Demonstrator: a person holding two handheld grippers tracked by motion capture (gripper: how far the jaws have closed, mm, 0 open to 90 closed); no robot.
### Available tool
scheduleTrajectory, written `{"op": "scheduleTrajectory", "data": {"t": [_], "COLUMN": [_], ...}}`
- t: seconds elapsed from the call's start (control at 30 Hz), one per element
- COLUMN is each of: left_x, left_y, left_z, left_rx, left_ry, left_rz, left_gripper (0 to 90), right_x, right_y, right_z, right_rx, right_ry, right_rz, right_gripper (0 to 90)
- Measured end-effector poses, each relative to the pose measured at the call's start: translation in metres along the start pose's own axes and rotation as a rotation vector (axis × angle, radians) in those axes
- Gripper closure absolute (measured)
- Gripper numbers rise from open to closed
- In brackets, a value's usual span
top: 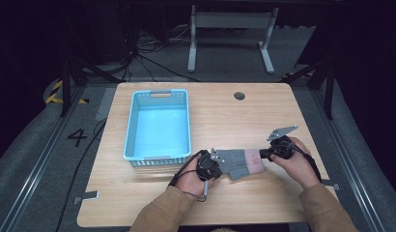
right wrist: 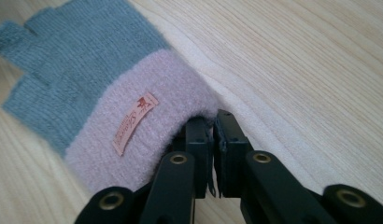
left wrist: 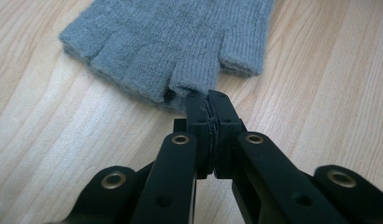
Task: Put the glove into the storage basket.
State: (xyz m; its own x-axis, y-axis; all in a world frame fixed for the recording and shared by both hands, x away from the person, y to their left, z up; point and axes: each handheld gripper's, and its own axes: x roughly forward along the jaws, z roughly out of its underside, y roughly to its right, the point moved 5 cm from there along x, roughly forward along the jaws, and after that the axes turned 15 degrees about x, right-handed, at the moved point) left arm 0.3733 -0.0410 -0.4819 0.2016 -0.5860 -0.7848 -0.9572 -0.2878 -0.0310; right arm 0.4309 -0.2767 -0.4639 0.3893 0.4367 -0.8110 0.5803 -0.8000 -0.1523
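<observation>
Blue basket (top: pixel 158 124) stands empty on the left half of the wooden worktop (top: pixel 225 116), just beyond the hands. Left gripper (top: pixel 211 162) near the front edge, jaws pressed together on the tip of one short finger of the grey fingerless glove (top: pixel 240 163); in the left gripper view the knit sits pinched between the pads. Glove lies flat on the worktop, stretched between both grippers, finger end left, pale pink cuff (right wrist: pixel 133 126) right, small orange label (right wrist: pixel 133 122) on the cuff. Right gripper (top: pixel 269 153) clamped on the cuff's edge, jaws nearly together with fabric between.
</observation>
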Motion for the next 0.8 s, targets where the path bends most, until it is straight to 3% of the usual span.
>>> {"op": "scheduleTrajectory", "data": {"t": [0.1,0.2,0.53,0.6,0.8], "left_x": [0.0,-0.002,-0.015,-0.019,-0.029], "left_y": [0.001,0.001,-0.002,-0.002,-0.006], "left_z": [0.001,0.001,-0.007,-0.012,-0.021], "left_rx": [0.005,-0.008,-0.014,0.0,0.002], "left_ry": [-0.007,0.006,0.055,0.067,0.089], "left_rz": [0.011,0.019,-0.023,-0.035,-0.031], "left_gripper": [87.2,80.1,67.3,58.2,52.1], "right_x": [0.001,-0.002,-0.019,-0.026,-0.037], "right_y": [0.003,0.005,0.011,0.011,0.01], "right_z": [0.0,0.001,0.003,0.003,0.003], "right_rx": [0.003,0.009,0.037,0.047,0.063], "right_ry": [0.024,0.033,0.082,0.099,0.12], "right_rz": [0.028,0.039,0.048,0.044,0.042], "right_gripper": [77.7,75.8,72.3,71.3,68.5]}}
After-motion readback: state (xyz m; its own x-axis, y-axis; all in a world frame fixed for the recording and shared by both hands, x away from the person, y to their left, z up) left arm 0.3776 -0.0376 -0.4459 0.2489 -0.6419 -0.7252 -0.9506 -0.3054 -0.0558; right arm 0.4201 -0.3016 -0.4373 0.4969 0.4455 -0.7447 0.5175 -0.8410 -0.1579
